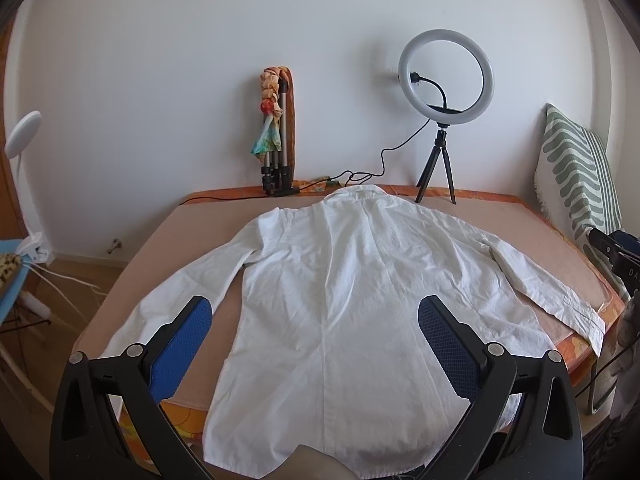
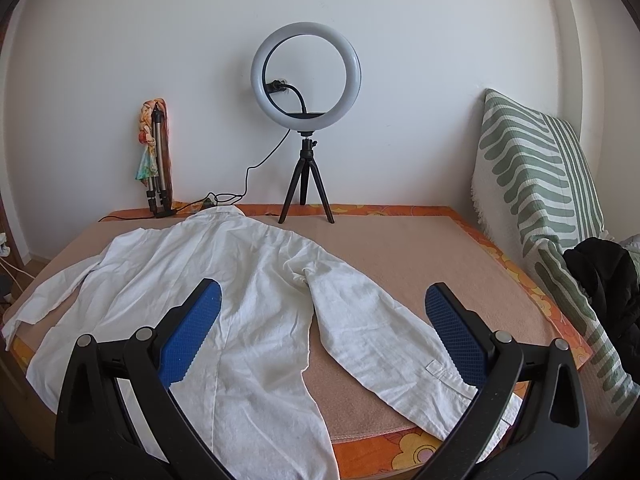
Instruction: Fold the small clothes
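A white long-sleeved shirt (image 1: 344, 280) lies spread flat, back up, on a tan-covered bed, collar toward the far wall and both sleeves out to the sides. My left gripper (image 1: 316, 312) is open and empty, held above the shirt's lower body near the hem. In the right wrist view the shirt (image 2: 208, 288) lies left of centre, and its right sleeve (image 2: 380, 340) runs toward the near right corner. My right gripper (image 2: 324, 300) is open and empty, held above that sleeve and its cuff.
A ring light on a black tripod (image 1: 440, 128) (image 2: 306, 120) stands at the bed's far edge, its cable trailing left. A folded tripod with coloured cloth (image 1: 276, 128) leans on the wall. A green-striped cushion (image 2: 540, 200) and dark clothing (image 2: 604, 276) lie at the right.
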Motion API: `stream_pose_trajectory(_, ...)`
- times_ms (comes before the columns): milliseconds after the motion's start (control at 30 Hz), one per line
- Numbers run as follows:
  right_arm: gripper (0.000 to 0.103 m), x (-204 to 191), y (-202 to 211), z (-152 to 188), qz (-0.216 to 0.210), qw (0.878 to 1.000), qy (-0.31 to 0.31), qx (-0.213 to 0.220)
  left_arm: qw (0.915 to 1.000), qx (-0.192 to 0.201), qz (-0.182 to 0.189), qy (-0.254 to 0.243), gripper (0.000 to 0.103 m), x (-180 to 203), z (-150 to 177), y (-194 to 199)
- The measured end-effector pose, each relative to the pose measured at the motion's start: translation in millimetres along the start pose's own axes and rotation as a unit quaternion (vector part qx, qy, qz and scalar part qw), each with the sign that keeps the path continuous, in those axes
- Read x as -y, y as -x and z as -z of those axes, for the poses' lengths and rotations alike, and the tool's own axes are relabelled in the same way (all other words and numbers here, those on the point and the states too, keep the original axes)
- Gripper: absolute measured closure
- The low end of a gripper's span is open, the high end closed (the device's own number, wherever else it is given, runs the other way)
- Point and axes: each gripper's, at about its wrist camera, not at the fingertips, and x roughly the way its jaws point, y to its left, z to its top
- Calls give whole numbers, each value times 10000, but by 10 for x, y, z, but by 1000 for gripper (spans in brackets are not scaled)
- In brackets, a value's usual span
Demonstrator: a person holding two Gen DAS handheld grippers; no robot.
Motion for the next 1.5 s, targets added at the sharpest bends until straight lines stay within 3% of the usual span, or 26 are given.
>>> stream_pose_trajectory(1500, 0, 16, -1, -4, -34, 10000, -35, 3, 10000, -31, 46, -15, 1, 15, 3, -6)
